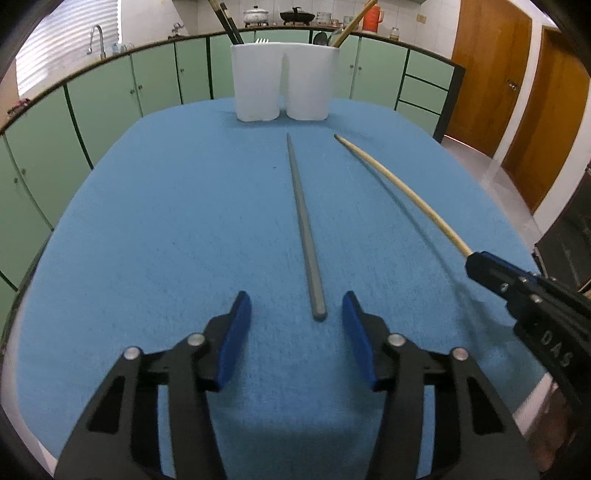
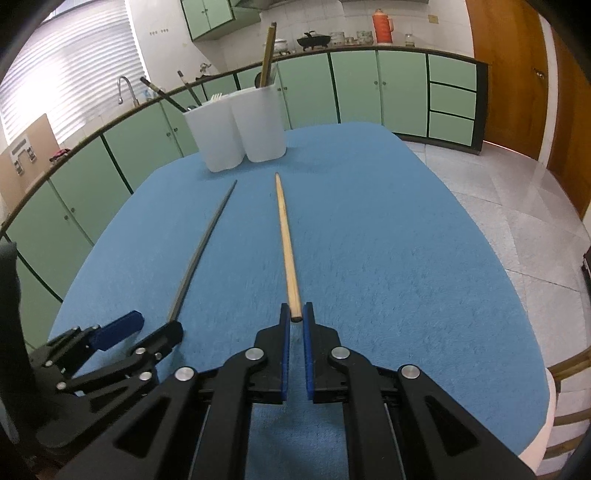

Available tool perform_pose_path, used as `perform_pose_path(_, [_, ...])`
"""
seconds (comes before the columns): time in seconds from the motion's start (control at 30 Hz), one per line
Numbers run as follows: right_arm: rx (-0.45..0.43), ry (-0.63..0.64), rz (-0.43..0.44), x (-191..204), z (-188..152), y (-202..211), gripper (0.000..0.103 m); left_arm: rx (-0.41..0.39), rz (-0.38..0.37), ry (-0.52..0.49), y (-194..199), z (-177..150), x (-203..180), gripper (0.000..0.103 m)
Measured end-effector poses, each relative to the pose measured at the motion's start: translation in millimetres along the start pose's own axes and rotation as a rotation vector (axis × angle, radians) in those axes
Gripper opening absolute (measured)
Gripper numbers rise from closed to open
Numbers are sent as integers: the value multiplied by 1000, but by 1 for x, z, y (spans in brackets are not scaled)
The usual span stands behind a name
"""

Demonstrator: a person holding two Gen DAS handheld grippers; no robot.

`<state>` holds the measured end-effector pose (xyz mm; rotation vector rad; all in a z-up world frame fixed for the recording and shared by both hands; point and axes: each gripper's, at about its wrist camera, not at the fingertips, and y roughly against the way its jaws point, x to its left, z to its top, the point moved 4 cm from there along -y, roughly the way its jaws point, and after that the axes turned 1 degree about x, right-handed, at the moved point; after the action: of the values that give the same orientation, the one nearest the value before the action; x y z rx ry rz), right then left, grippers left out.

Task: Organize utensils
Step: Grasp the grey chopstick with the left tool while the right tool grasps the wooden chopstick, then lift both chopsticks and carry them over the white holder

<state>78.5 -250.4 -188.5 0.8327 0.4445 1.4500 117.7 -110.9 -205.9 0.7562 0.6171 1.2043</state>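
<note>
A round table covered in blue towelling cloth [image 1: 155, 221] carries a white plastic two-lobed utensil holder [image 1: 284, 81] at its far edge, with dark chopsticks leaning out of its left compartment, a pale wooden stick and a spoon in its right one, and white fork tines just showing between them. Two loose sticks lie on the cloth in front of it, side by side and a little apart, both with their thin tips towards the holder: a long grey tapered chopstick [image 1: 303, 225] and a long pale wooden chopstick [image 2: 287, 243]. The left gripper [image 1: 296, 308] stands partly open, its blue pads either side of the grey chopstick's thick near end (a clear gap shows on each side, so nothing is pinched). The right gripper [image 2: 295, 314] is narrowed right down on the butt end of the wooden chopstick, which runs straight out from between its blue pads; whether the stick's tip rests on the cloth or is just clear of it I cannot tell. Behind the table run pale green cabinets [image 1: 110, 92] under a counter with pots and an orange flask [image 2: 382, 22].
</note>
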Motion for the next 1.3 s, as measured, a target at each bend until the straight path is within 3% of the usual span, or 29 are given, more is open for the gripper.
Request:
perform_pose_path(0.07, [-7, -2, 2, -1, 1, 2, 7, -3, 9, -5, -1, 0, -2, 38])
perform_pose_path(0.2, [-18, -3, 6, 1, 3, 6, 7, -6, 6, -16, -1, 2, -6, 7])
perform_pose_path(0.43, [-57, 16, 5, 2, 11, 18, 7, -43, 22, -29, 13, 10, -5, 7])
perform_pose_path(0.73, [-176, 43, 12, 7, 43, 56, 7, -197, 50, -51, 65, 44, -2, 7])
perform_pose_path(1.07, [-289, 38, 57, 17, 92, 95, 7, -301, 21, -30, 106, 91, 2, 7])
perform_pose_path(1.3, [-302, 47, 102, 24, 124, 106, 7, -343, -32, -1, 125, 120, 9, 6])
